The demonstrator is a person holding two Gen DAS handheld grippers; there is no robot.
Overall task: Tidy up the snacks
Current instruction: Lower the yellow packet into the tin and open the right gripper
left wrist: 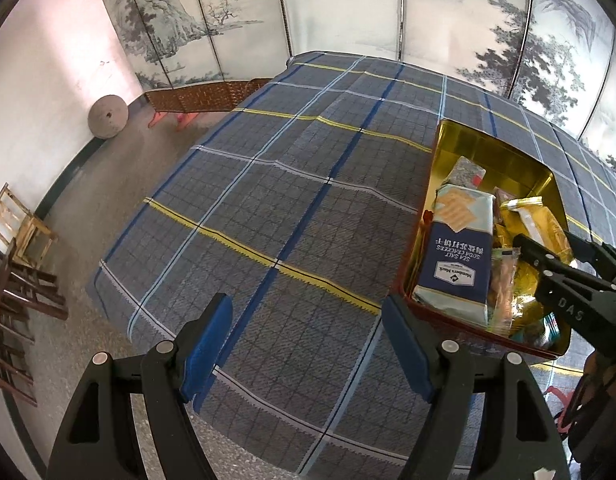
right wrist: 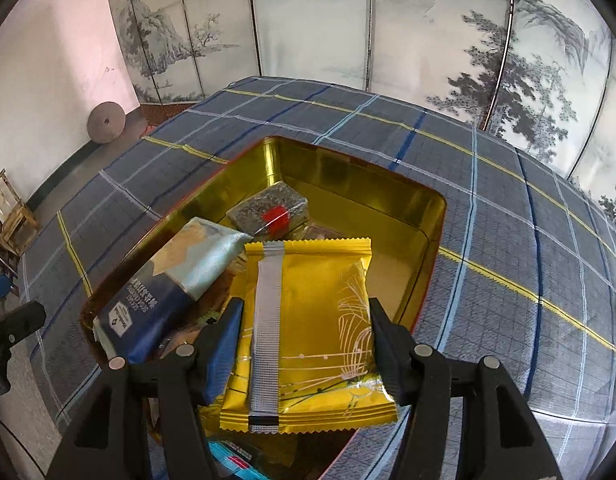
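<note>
A gold-lined tin (right wrist: 412, 200) with a red outside stands on the blue plaid tablecloth (left wrist: 267, 184). Inside lie a blue and pale sea salt cracker pack (right wrist: 163, 296), a grey speckled packet with a red mark (right wrist: 267, 208) and other wrappers. My right gripper (right wrist: 303, 344) is shut on a yellow foil snack packet (right wrist: 308, 320), held over the near end of the tin. In the left wrist view the tin (left wrist: 504, 160) sits at the right, with the cracker pack (left wrist: 456, 256) in it and the right gripper's fingers (left wrist: 548, 264) above it. My left gripper (left wrist: 308, 344) hangs open over bare cloth left of the tin.
A painted folding screen (left wrist: 348, 12) stands behind the table. On the floor at the left are a round stone disc (left wrist: 107, 117), a woven basket (left wrist: 211, 96) and wooden chairs (left wrist: 19, 240). The cloth left of and beyond the tin is bare.
</note>
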